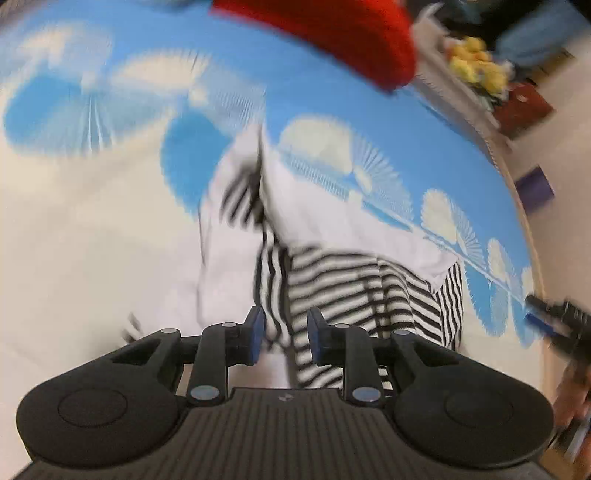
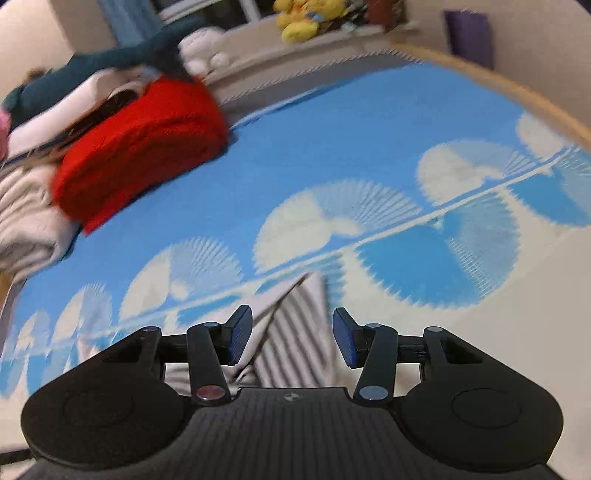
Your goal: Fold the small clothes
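Note:
A small garment of white cloth and black-and-white stripes [image 1: 332,258] lies crumpled on a blue-and-white patterned bedspread [image 1: 314,103]. My left gripper [image 1: 286,338] is open, its blue pads either side of striped cloth that lies between them. In the right wrist view the same garment [image 2: 295,332] shows blurred under my right gripper [image 2: 291,339], which is open with the cloth between its pads. The right gripper also shows at the right edge of the left wrist view [image 1: 554,321].
A folded red garment [image 2: 140,147] lies on the bedspread [image 2: 369,129] beside a pile of white and dark clothes [image 2: 55,122]. Yellow plush toys [image 2: 303,18] sit on a ledge beyond the bed. A purple box [image 2: 469,33] stands by the bed's wooden edge [image 2: 517,92].

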